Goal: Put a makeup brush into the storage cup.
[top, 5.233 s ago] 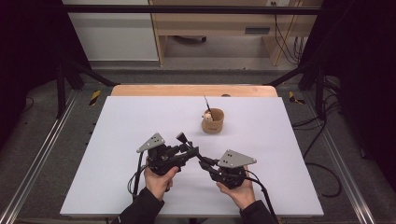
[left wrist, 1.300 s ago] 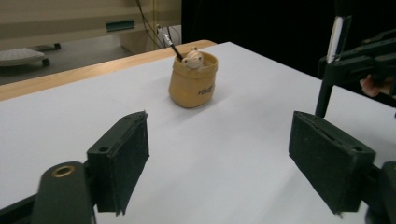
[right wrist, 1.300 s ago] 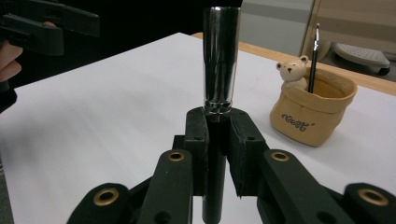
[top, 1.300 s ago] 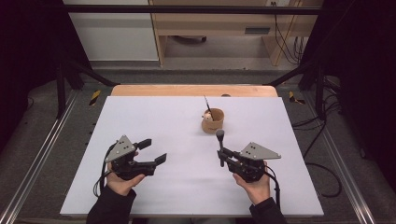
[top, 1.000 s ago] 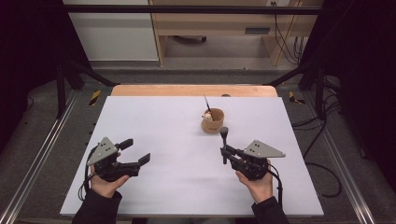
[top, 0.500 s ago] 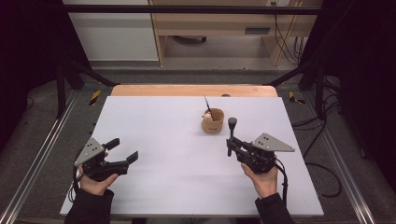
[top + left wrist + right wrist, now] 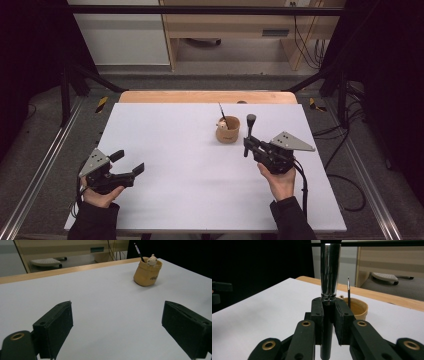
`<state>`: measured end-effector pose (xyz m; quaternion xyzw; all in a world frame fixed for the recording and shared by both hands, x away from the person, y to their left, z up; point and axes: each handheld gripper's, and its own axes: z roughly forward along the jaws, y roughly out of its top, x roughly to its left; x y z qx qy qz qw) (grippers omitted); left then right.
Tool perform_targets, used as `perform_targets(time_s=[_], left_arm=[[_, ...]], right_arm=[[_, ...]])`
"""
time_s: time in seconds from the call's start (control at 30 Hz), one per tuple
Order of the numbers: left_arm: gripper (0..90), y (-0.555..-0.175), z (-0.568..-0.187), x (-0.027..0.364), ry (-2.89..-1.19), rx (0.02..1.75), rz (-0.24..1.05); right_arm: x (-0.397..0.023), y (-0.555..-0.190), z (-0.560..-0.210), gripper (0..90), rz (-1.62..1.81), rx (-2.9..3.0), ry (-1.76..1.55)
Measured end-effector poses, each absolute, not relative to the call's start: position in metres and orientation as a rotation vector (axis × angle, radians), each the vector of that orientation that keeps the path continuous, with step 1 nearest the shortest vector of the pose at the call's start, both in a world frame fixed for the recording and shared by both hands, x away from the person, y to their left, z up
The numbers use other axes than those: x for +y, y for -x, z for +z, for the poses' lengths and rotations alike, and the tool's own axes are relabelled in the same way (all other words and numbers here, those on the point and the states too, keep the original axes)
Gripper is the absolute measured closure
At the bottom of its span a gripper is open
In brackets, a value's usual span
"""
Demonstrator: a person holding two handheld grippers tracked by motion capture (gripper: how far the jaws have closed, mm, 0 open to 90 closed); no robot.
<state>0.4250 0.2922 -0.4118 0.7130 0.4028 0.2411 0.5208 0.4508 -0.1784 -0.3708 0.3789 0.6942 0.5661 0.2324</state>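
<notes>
The right gripper (image 7: pixel 248 143) clamps a makeup brush (image 7: pixel 329 272) upright, just beside the cup (image 7: pixel 228 129); insertion remains. The left gripper (image 7: pixel 128 163), well apart from the cup, stands wide open, empty.

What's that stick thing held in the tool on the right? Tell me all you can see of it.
It looks like a makeup brush: a black handle, a shiny silver metal collar, and a dark head at the top. It stands upright, the handle clamped between the two black jaws of the right tool. It is held above the white table, beside the small tan cup without touching it.
</notes>
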Motion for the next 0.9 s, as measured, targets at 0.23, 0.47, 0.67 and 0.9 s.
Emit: perform_targets(time_s=[0.23, 0.47, 0.67, 0.9], left_arm=[[9.2, -0.424, -0.410, 0.292, -1.712, 0.951, 0.579], [9.1, -0.423, -0.410, 0.292, -1.709, 0.952, 0.583], [9.2, -0.423, -0.410, 0.291, -1.710, 0.951, 0.581], [9.3, -0.423, -0.410, 0.290, -1.715, 0.945, 0.578]], right_arm=[[-0.174, -0.465, -0.364, 79.5, 1.543, 1.883, -1.064], [-0.170, -0.484, -0.360, 79.5, 1.528, 1.859, -1.103], [-0.170, -0.500, -0.359, 79.5, 1.519, 1.828, -1.144], [-0.168, -0.513, -0.361, 79.5, 1.500, 1.798, -1.175]])
